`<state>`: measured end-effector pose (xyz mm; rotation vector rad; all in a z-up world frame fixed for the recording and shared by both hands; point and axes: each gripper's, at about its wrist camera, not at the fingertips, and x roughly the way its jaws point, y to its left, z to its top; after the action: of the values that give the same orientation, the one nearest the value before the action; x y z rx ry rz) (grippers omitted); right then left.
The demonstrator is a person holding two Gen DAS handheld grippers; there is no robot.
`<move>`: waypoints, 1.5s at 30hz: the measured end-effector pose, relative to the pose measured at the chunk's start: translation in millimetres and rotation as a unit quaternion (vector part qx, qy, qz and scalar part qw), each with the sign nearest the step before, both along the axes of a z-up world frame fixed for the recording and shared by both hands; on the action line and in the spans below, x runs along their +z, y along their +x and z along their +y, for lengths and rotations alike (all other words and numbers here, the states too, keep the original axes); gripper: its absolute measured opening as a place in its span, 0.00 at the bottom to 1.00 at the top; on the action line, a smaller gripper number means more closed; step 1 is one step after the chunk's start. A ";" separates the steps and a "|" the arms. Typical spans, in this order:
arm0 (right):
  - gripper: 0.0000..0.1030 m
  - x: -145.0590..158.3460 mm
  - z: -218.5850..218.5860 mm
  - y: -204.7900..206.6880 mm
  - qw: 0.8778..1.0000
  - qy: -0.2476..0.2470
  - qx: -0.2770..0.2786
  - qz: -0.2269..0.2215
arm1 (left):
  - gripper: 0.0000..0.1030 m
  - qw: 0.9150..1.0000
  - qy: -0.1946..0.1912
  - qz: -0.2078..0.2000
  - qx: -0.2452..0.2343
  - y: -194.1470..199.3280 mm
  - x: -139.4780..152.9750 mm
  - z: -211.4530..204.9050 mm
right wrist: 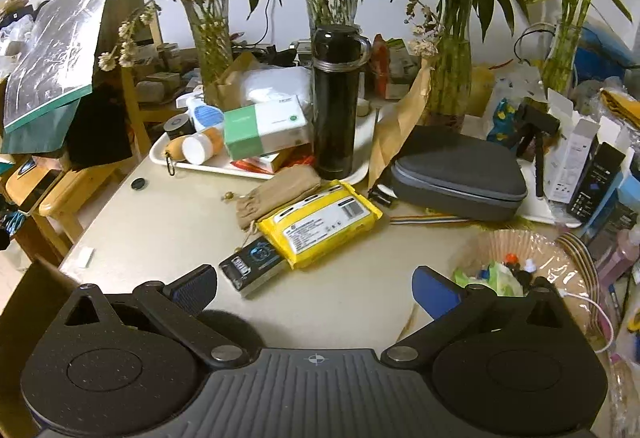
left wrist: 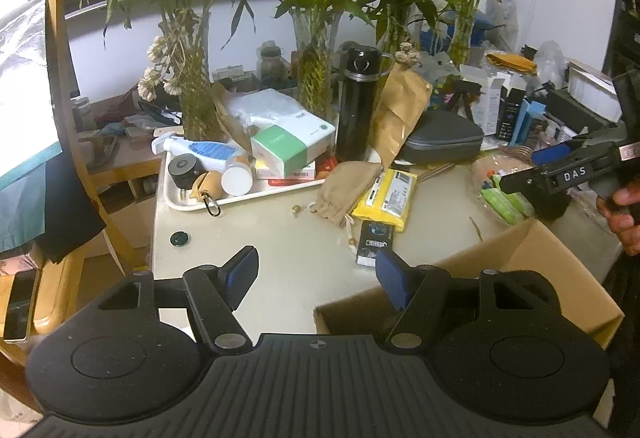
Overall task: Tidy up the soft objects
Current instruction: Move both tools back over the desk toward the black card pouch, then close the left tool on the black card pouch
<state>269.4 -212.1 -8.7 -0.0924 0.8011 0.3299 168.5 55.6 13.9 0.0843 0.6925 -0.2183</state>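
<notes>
Cluttered with vases of bamboo stalks along a white wall, the pale bench carries most of its load toward the back.

From the left wrist view, going left to right: a wooden chair draped with dark cloth stands off the bench's left edge; a white tray holds a spray bottle, a green-and-white box and small jars; a black flask rises just right of it. In front of the flask lies a tan drawstring pouch, touching a yellow soft pack on its right, with a small dark packet just below them. A grey zip case sits behind. An open cardboard box fills the lower right, seen only in this view. The left tool hovers with its blue pads apart and nothing between them. At the right edge, the right tool appears side-on, held by a hand.

The right wrist view shows the same tan drawstring pouch, yellow soft pack and small dark packet nearer and centred, the pack overlapping both. Only here is a round woven basket visible at the right, lined with clear plastic and holding small coloured items, with boxes stacked beyond it. The right tool hangs above bare bench, jaws wide apart, gripping nothing.
</notes>
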 end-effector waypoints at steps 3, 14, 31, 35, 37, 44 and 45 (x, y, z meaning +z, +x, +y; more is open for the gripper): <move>1.00 -6.8 -4.1 10.4 1.000 0.005 -0.002 0.003 | 0.62 1.000 0.000 0.004 -0.001 11.3 -3.2 2.5; 1.00 -25.3 -6.8 39.4 0.999 0.024 -0.009 0.027 | 0.62 0.999 0.003 0.024 -0.022 53.5 -24.9 4.3; 1.00 -38.3 -9.3 70.8 0.999 0.005 0.001 0.052 | 0.62 0.988 0.045 0.050 -0.137 106.3 -52.0 -21.2; 1.00 -41.6 -6.1 73.6 0.998 -0.007 0.017 0.058 | 0.62 0.979 0.054 0.055 -0.186 117.5 -53.3 -33.4; 1.00 -42.4 -4.6 74.5 0.998 -0.013 0.019 0.059 | 0.62 0.975 0.060 0.057 -0.205 123.7 -54.6 -40.6; 1.00 -39.4 -7.0 73.5 0.998 0.001 0.021 0.062 | 0.62 0.960 0.081 0.086 -0.255 153.1 -72.0 -70.6; 1.00 -39.6 -7.5 73.4 0.998 0.001 0.020 0.063 | 0.62 0.957 0.085 0.093 -0.260 157.2 -76.6 -74.2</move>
<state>342.8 -219.7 -48.4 -0.0858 0.9239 0.3779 325.7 -18.6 -62.6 0.4171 0.8679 -0.6797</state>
